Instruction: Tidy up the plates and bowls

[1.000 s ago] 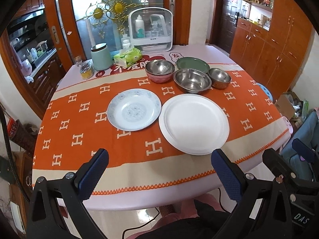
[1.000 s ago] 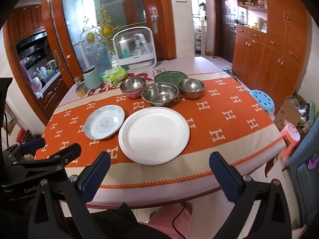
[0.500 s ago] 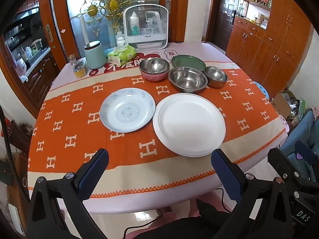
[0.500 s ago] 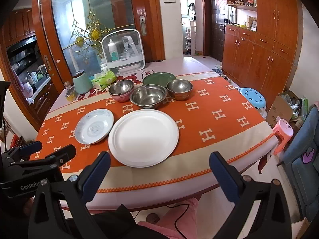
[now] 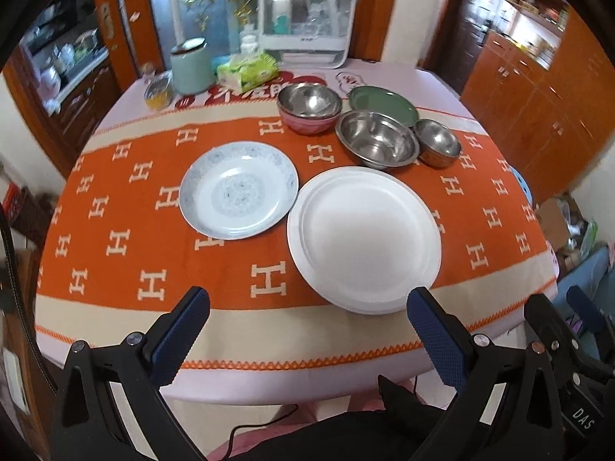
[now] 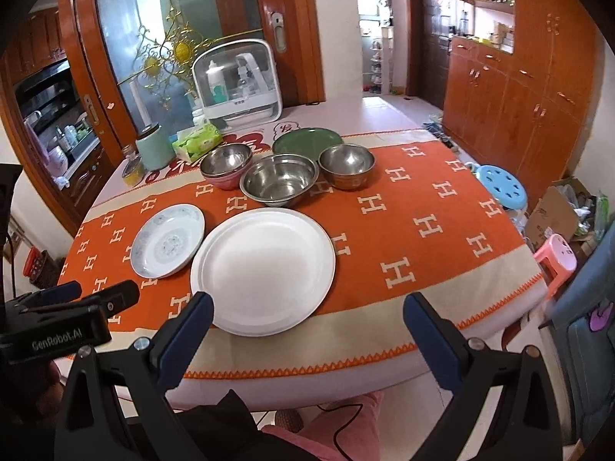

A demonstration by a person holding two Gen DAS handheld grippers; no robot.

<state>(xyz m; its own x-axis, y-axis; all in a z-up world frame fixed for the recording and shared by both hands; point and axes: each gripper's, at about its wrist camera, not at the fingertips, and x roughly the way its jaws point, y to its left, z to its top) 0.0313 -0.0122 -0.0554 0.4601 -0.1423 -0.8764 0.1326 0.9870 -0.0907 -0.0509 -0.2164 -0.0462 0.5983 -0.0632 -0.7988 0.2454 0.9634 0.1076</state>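
Lying flat: white plate (image 5: 363,239).

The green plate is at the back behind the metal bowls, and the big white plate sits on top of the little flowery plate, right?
Not quite. In the left wrist view the big white plate lies beside the little flowery plate on the cloth, not on top of it. The green plate is indeed at the back behind the metal bowls.

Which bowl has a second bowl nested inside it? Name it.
The pink bowl, leftmost of the bowls: a steel bowl sits in it; the other two stand alone.
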